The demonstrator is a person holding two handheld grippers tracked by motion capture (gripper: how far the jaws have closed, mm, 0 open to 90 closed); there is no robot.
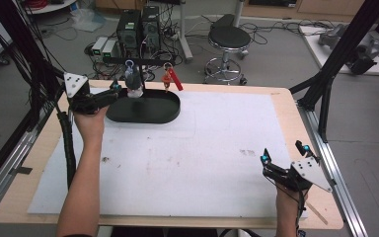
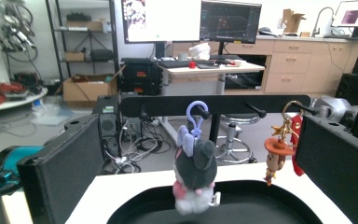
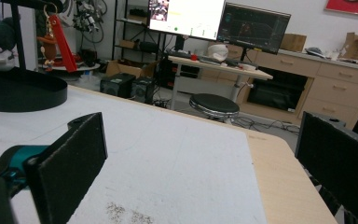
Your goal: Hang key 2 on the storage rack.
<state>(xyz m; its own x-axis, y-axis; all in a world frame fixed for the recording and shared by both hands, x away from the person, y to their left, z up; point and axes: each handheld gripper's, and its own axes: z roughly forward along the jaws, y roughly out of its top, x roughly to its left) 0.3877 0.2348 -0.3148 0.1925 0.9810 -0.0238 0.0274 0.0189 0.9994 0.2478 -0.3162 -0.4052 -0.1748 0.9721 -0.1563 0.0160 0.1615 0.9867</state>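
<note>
- Left gripper (image 1: 114, 89): upper left of the high view, held in the person's left hand (image 1: 91, 121) at the left end of the black oval tray (image 1: 168, 114). Jaws spread wide, nothing between them; in the left gripper view the two black pads (image 2: 63, 172) stand at the far left and far right of the frame, touching nothing.
- Plush keychain (image 2: 195, 177): dark grey head, white and pink body, lilac clip (image 2: 196, 112) hooked on a peg of the black hanger bar (image 2: 168, 105). Centre of the left gripper view, between the open jaws but farther off; its feet are at the tray, contact cannot be told.
- Cowboy figure keychain (image 2: 277, 156): with a red strap (image 2: 298, 144), hanging from the next peg, right of centre in the left gripper view.
- Right gripper (image 1: 284, 153): lower right of the high view, low over the white mat (image 1: 202, 148), well apart from the tray. Jaws wide, empty; pads (image 3: 70, 158) at the frame's edges in the right gripper view.
- Stool (image 1: 228, 39): beyond the table, top centre of the high view.
</note>
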